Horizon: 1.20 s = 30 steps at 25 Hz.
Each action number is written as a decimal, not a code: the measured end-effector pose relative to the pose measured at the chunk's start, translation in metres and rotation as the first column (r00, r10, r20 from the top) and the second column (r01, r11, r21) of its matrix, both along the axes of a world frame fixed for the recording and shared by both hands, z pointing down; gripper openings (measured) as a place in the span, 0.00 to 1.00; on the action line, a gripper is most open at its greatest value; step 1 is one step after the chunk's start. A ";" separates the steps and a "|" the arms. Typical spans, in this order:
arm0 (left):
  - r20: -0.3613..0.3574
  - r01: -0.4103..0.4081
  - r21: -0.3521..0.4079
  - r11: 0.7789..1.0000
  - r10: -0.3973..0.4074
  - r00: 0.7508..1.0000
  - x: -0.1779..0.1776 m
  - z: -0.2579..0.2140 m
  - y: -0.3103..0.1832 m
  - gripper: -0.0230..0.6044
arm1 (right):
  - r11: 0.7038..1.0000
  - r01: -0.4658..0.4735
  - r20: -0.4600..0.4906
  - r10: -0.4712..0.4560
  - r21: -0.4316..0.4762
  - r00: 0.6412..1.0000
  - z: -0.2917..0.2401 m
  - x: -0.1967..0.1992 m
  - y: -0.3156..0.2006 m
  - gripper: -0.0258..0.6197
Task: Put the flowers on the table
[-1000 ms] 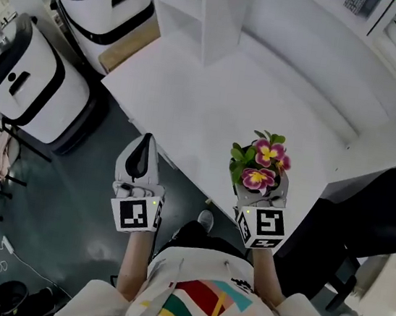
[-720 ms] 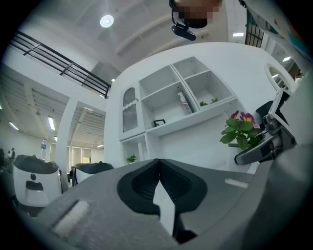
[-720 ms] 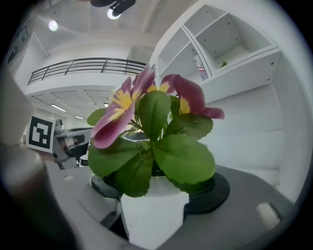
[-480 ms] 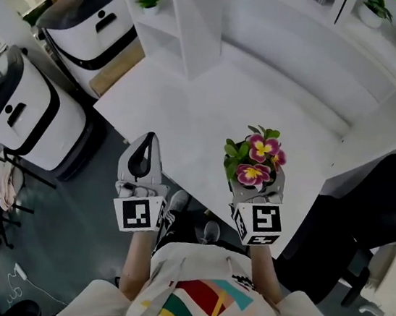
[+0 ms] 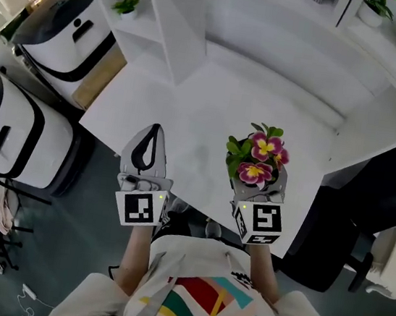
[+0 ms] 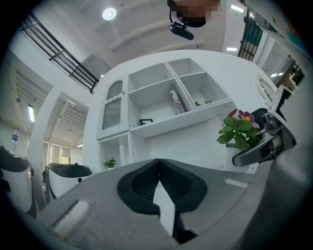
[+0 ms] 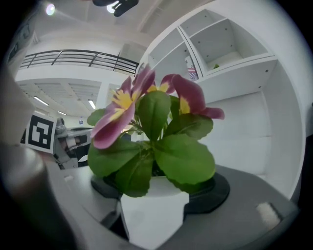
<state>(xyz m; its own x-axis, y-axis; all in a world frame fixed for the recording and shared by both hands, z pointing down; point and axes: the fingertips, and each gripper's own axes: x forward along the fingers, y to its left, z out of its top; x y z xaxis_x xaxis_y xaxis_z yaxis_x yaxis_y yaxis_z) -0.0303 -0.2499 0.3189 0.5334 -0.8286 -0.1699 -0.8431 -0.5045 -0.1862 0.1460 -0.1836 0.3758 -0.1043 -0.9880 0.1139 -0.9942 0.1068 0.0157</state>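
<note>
A small white pot of pink and yellow flowers (image 5: pixel 257 162) with green leaves sits between the jaws of my right gripper (image 5: pixel 257 178), which is shut on the pot above the near part of the white table (image 5: pixel 197 110). In the right gripper view the flower pot (image 7: pixel 154 215) fills the middle, flowers (image 7: pixel 146 97) rising above it. My left gripper (image 5: pixel 146 152) hovers beside it on the left, over the table's near edge, jaws shut and empty (image 6: pixel 159 168). From the left gripper view the flowers (image 6: pixel 239 129) show at the right.
White shelving (image 5: pixel 167 11) with a small green plant (image 5: pixel 126 6) stands at the table's far left. Two white machines (image 5: pixel 63 25) stand on the floor at left. A dark chair (image 5: pixel 376 193) is at the right. More potted plants (image 5: pixel 393 20) line the far right ledge.
Both grippers have come further over the table as the view shifted; the flower pot stays held in the right gripper. The left gripper now sits above the table's edge rather than the floor.
</note>
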 end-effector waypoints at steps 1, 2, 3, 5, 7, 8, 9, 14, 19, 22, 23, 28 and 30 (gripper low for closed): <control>0.002 -0.016 0.002 1.000 0.016 1.000 0.002 -0.001 -0.006 0.04 | 1.000 -0.012 -0.004 0.012 0.000 1.000 -0.001 0.000 -0.004 0.54; 0.006 -0.031 0.004 1.000 0.031 1.000 0.004 -0.003 -0.013 0.04 | 1.000 -0.024 -0.004 0.024 0.000 1.000 -0.002 0.000 -0.009 0.54; 0.011 -0.044 0.007 0.999 0.043 0.999 0.005 -0.004 -0.020 0.04 | 0.999 -0.035 -0.002 0.035 0.001 0.999 -0.003 -0.001 -0.015 0.54; 0.017 -0.065 0.010 0.998 0.065 0.998 0.005 -0.006 -0.035 0.04 | 0.998 -0.058 0.002 0.058 0.004 0.998 -0.005 -0.002 -0.027 0.54; 0.019 -0.081 0.005 0.997 0.081 0.997 0.003 -0.007 -0.050 0.04 | 0.997 -0.077 0.004 0.077 0.004 0.997 -0.005 -0.004 -0.038 0.54; 0.020 -0.089 0.002 0.996 0.089 0.996 0.001 -0.006 -0.058 0.04 | 0.996 -0.085 0.005 0.085 0.003 0.996 -0.005 -0.005 -0.044 0.54; 0.020 -0.096 0.000 0.995 0.096 0.995 0.000 -0.006 -0.065 0.04 | 0.996 -0.093 0.005 0.093 0.002 0.996 -0.005 -0.007 -0.049 0.54; 0.029 -0.124 -0.009 0.992 0.124 0.992 -0.010 -0.004 -0.091 0.04 | 0.992 -0.123 0.012 0.123 -0.010 0.992 -0.002 -0.015 -0.074 0.54; 0.033 -0.137 -0.019 0.990 0.137 0.990 -0.019 0.004 -0.109 0.04 | 0.993 -0.115 0.007 0.115 -0.024 0.993 0.001 -0.026 -0.097 0.54; 0.028 -0.134 -0.035 0.990 0.135 0.990 -0.023 0.010 -0.116 0.04 | 0.994 -0.103 -0.001 0.103 -0.039 0.995 0.003 -0.030 -0.110 0.54; 0.024 -0.134 -0.040 0.990 0.135 0.991 -0.025 0.011 -0.118 0.04 | 0.994 -0.101 -0.003 0.100 -0.047 0.995 0.004 -0.031 -0.114 0.54; 0.010 -0.134 -0.063 0.989 0.135 0.991 -0.031 0.018 -0.127 0.04 | 0.993 -0.062 0.018 0.064 -0.097 0.998 0.013 -0.035 -0.142 0.54; 0.012 -0.131 -0.077 0.988 0.132 0.991 -0.034 0.024 -0.129 0.04 | 0.992 -0.038 -0.003 0.038 -0.120 0.999 0.018 -0.036 -0.157 0.54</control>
